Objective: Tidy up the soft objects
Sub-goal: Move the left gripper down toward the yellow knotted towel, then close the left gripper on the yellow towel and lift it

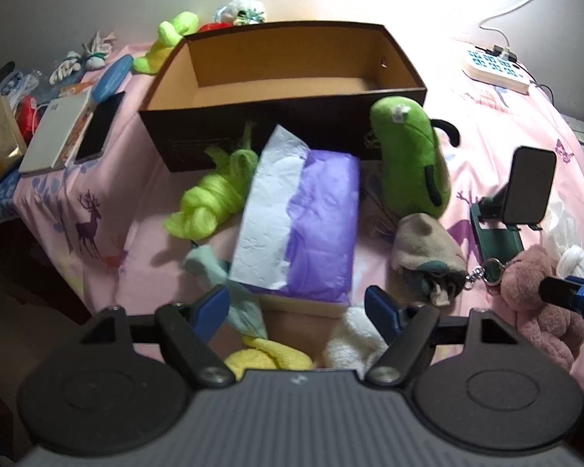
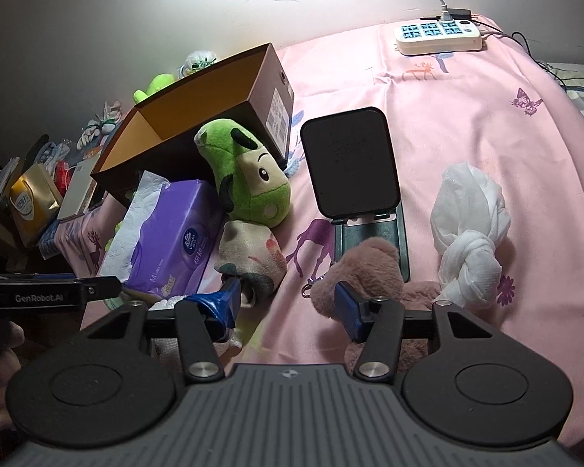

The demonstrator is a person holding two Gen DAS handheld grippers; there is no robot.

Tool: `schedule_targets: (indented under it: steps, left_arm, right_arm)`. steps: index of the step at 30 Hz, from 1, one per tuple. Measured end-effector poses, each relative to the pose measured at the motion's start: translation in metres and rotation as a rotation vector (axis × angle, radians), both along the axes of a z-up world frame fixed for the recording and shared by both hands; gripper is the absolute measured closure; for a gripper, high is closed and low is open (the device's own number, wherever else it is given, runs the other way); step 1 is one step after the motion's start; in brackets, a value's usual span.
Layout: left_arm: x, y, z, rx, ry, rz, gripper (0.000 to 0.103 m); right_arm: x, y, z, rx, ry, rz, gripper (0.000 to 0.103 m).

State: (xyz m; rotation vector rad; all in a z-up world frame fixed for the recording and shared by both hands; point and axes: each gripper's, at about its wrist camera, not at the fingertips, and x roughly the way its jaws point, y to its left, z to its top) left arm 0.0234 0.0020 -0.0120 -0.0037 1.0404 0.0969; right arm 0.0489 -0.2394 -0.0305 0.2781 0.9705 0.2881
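Status: sorting not started. Cardboard box [image 1: 276, 66] is empty inside. All soft items lie outside it on the pink bedsheet [image 2: 467, 116]: green plush [image 1: 408, 155] leaning on box front, tissue pack [image 1: 303, 225] just before it, yellow-green yarn [image 1: 214, 198] beside the pack, knotted white cloth [image 2: 467, 241] well apart.

Left gripper [image 1: 296, 305]: jaws wide, nothing held, near pack's front edge.

Right gripper [image 2: 288, 303]: jaws apart, empty; pink plush bear [image 2: 370, 268] touching its right finger.

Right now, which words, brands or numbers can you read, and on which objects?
"GenRobot.AI": on the left gripper.
"M": on the purple tissue pack; its round logo is too blurred.
Box end label: too small.
Gold pack: unreadable.
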Motion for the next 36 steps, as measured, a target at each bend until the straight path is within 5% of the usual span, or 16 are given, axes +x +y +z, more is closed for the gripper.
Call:
schedule_targets:
  steps: [5, 9, 17, 22, 36]
  left_arm:
    - [0.001, 0.049, 0.016, -0.019, -0.043, 0.071, 0.026]
    - [-0.006, 0.063, 0.013, -0.068, -0.028, 0.000, 0.026]
    - [-0.026, 0.061, -0.030, -0.117, 0.104, -0.145, 0.025]
    - [-0.028, 0.065, -0.065, -0.163, 0.172, -0.122, 0.027]
    - [-0.019, 0.063, -0.085, -0.221, 0.144, -0.148, 0.055]
  right_arm:
    - [0.002, 0.004, -0.002, 0.032, 0.018, 0.001, 0.066]
    - [0.007, 0.018, -0.006, 0.072, 0.054, 0.023, 0.066]
    - [0.019, 0.056, -0.010, 0.082, 0.087, 0.097, 0.065]
    - [0.025, 0.072, -0.013, 0.062, 0.100, 0.121, 0.065]
    - [0.036, 0.080, -0.011, 0.020, 0.107, 0.112, 0.065]
